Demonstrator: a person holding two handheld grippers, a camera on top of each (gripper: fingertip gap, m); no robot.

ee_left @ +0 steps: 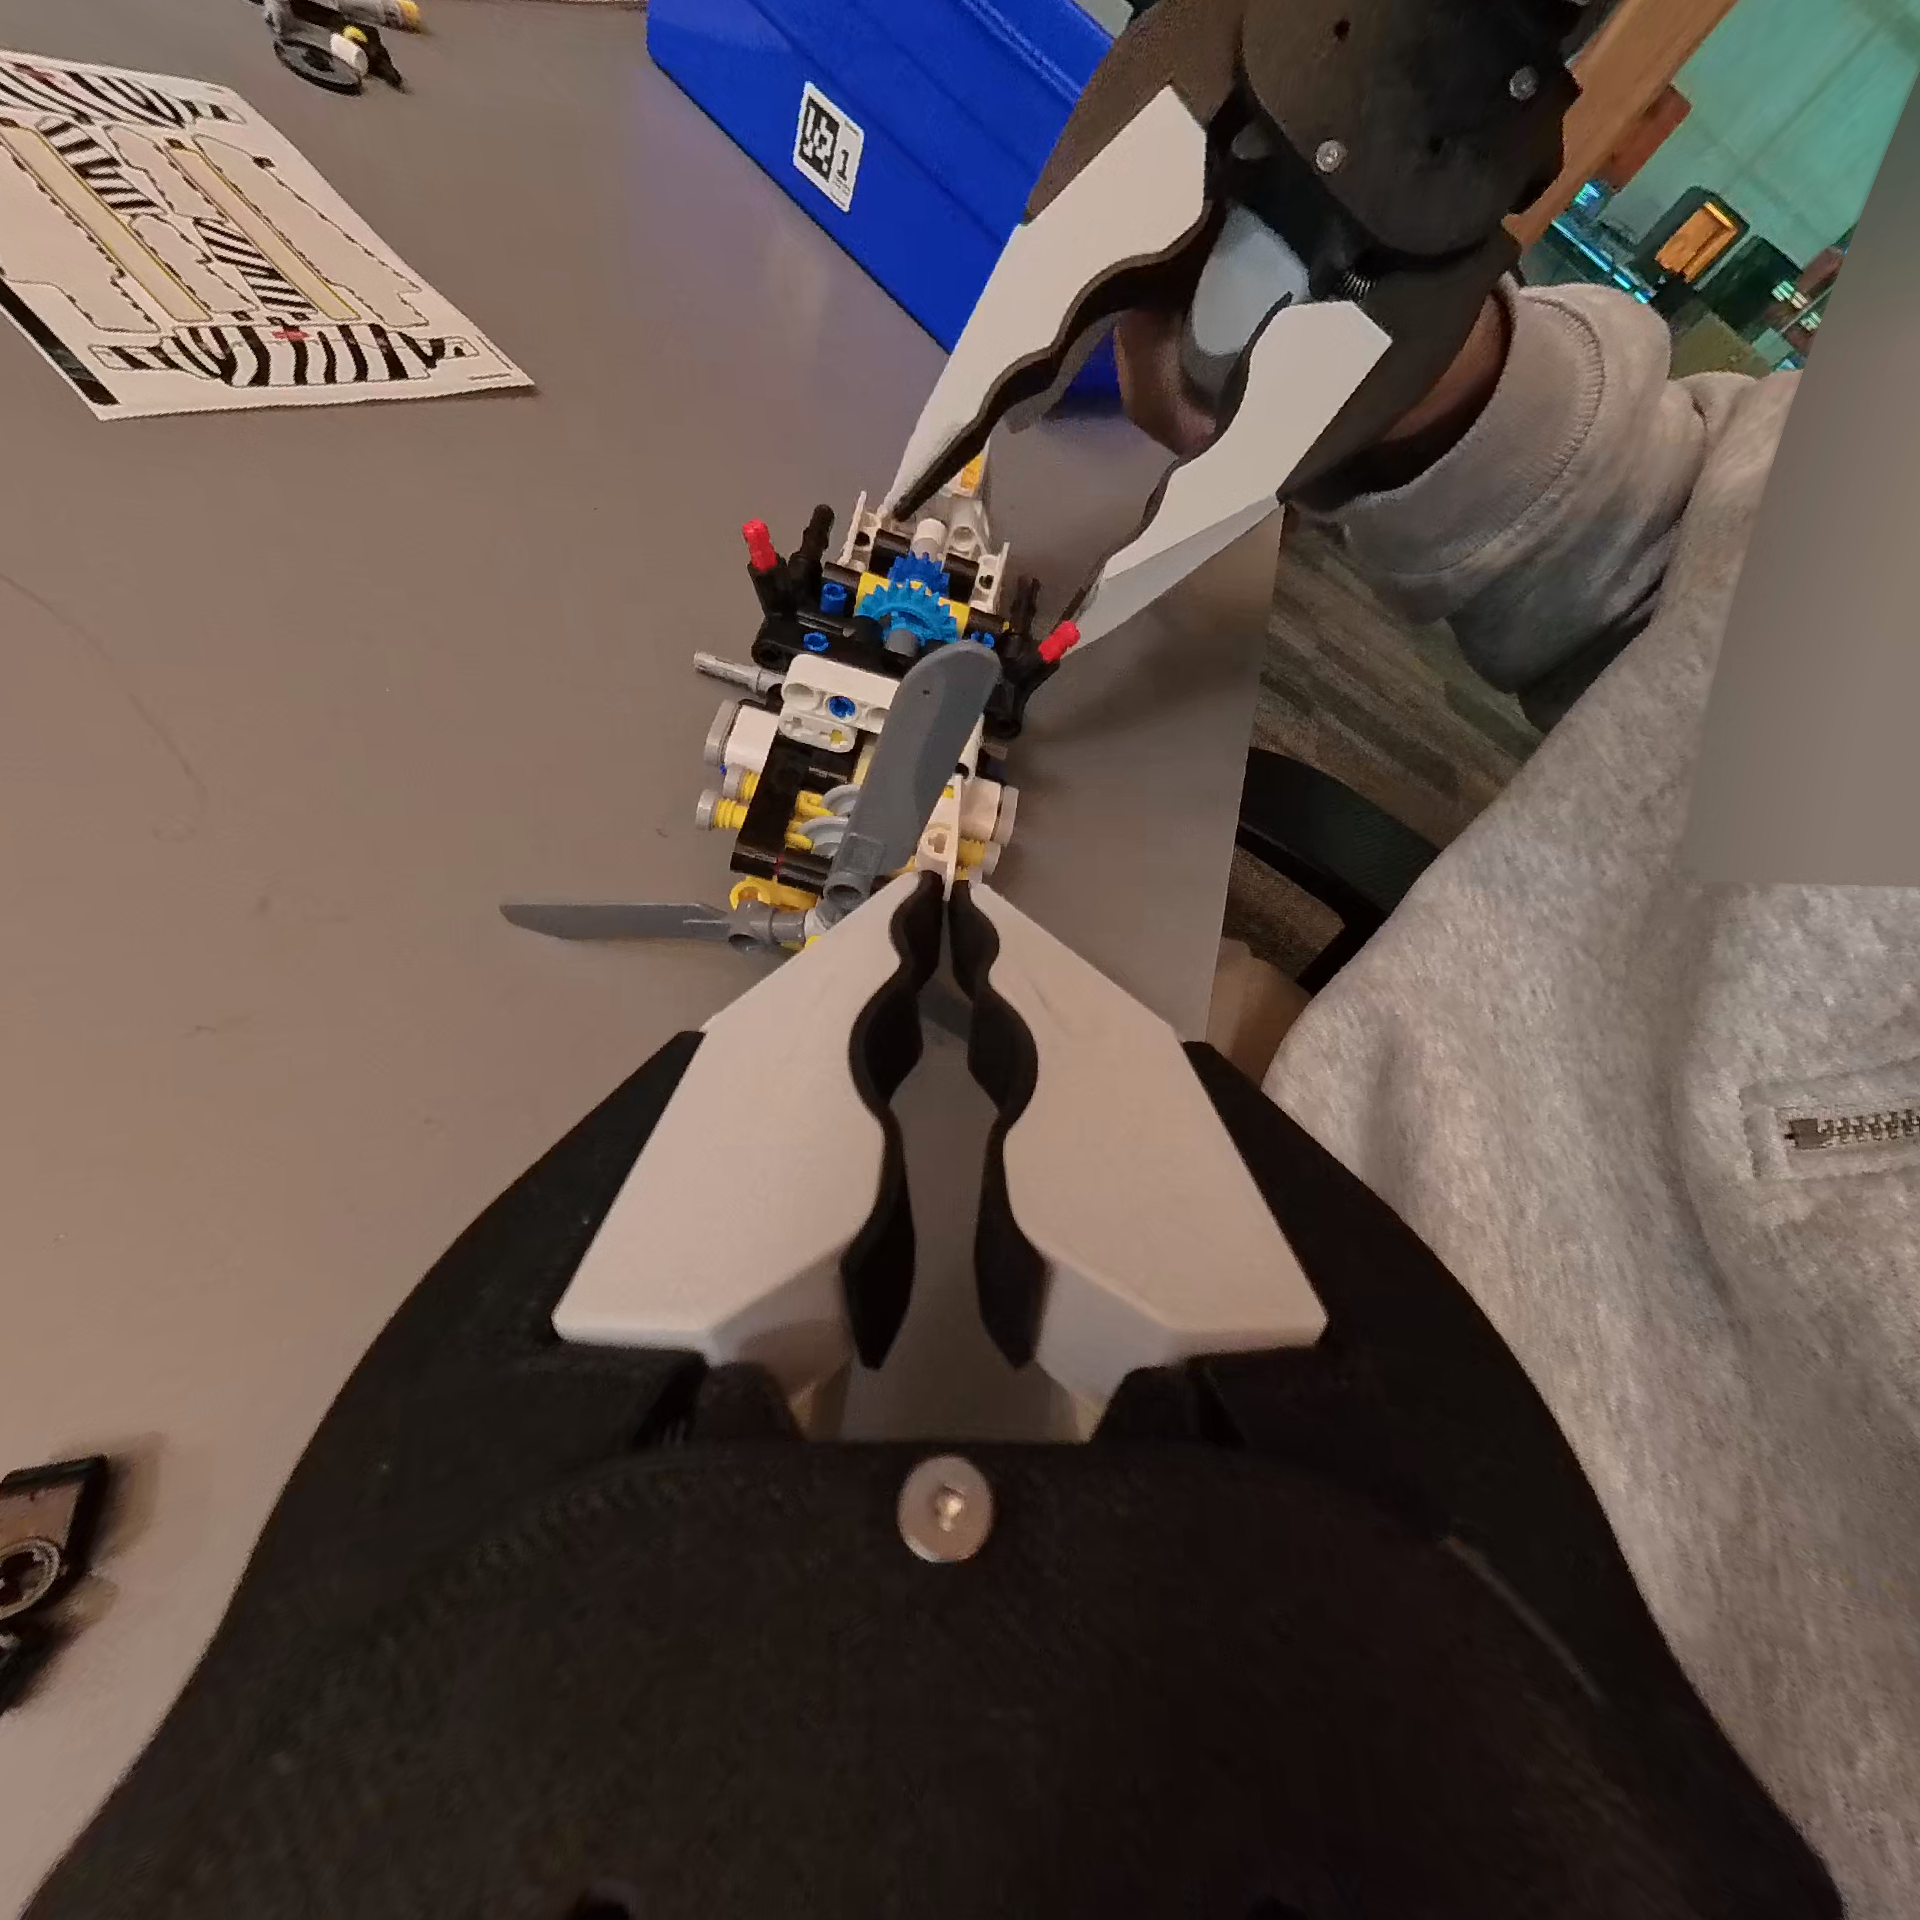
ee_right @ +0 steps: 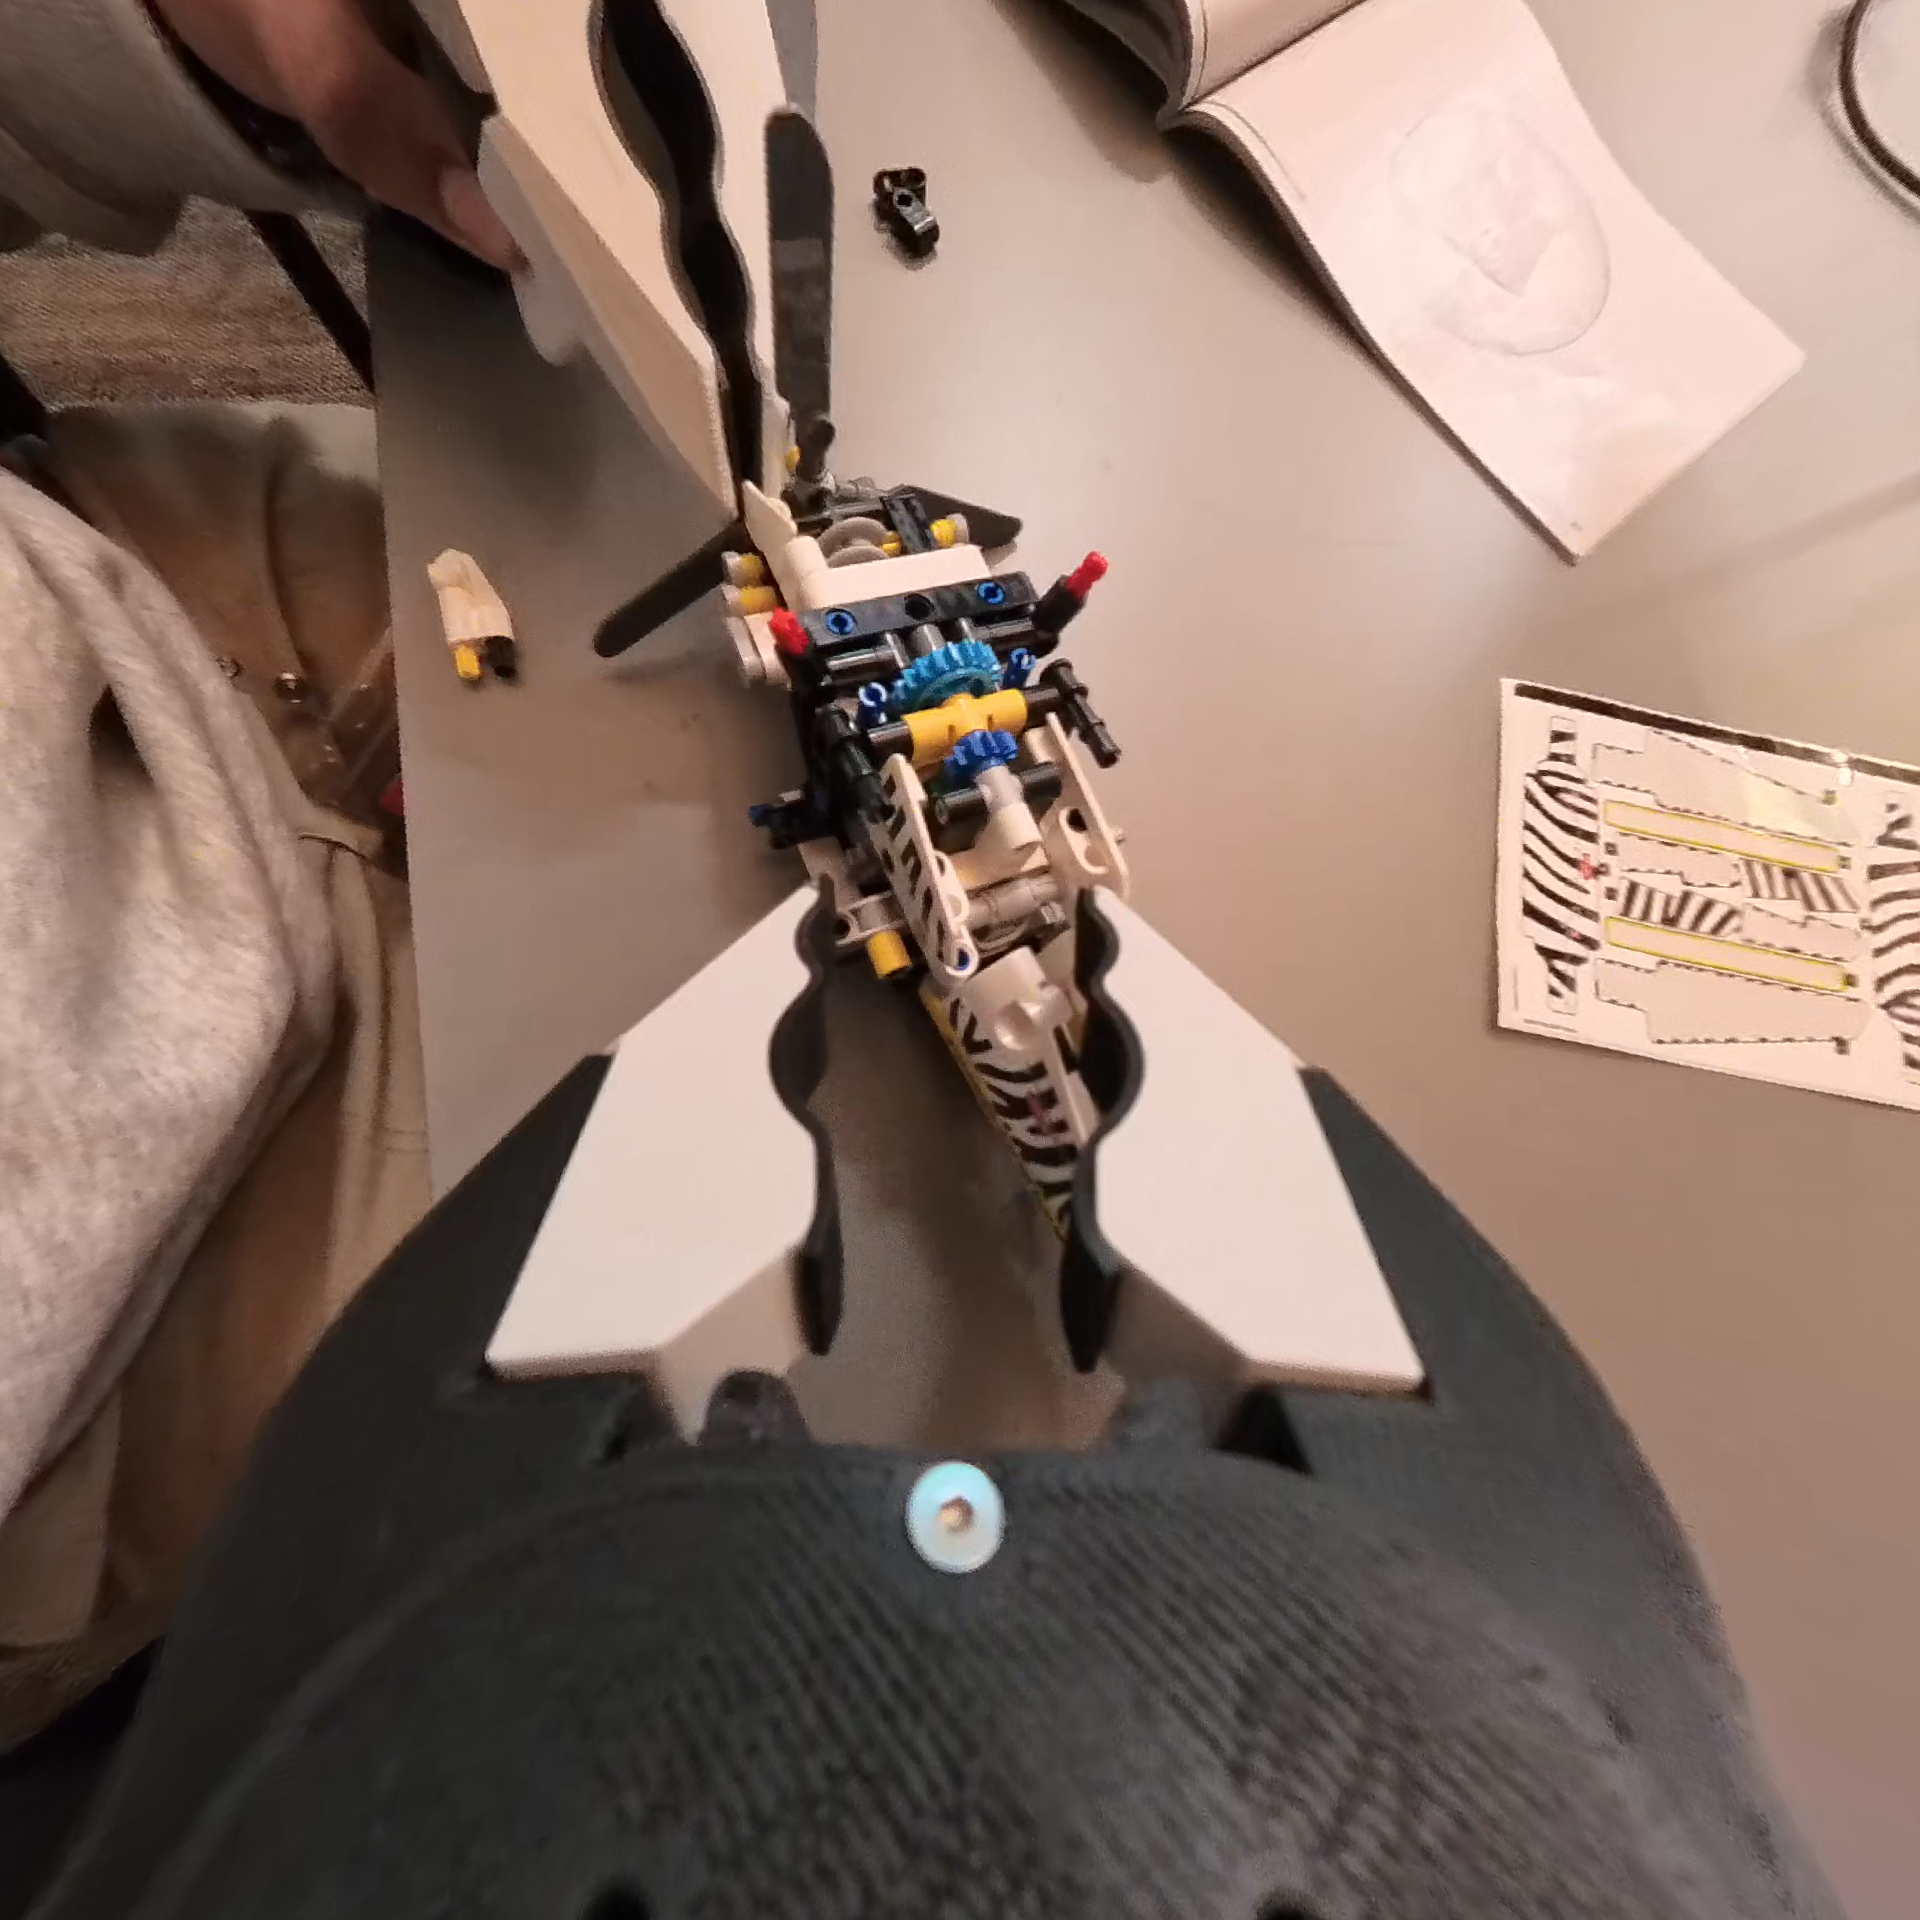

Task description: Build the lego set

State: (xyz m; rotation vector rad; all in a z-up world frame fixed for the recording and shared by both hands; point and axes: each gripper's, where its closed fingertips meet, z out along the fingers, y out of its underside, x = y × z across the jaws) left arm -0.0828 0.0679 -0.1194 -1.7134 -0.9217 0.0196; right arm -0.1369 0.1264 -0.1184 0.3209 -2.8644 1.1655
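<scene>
Lego plane model [ee_left: 873, 717], black, white and yellow with blue gears, lies on the grey bench [ee_left: 364, 644] near its edge. Left tool [ee_left: 938, 883] pinches a white nose piece [ee_left: 940, 847] to push it. Right tool [ee_right: 961, 920] clamps the striped tail [ee_right: 1023, 1049], keeping the model steady.

— What do the tools look like?
— Each gripper [ee_left: 938, 883] [ee_right: 951, 925] has a black textured body, pale fingers with wavy black pads, one silver screw.
— Clothing?
— Grey sweatshirt [ee_left: 1558, 1195], ribbed cuffs, zip.
</scene>
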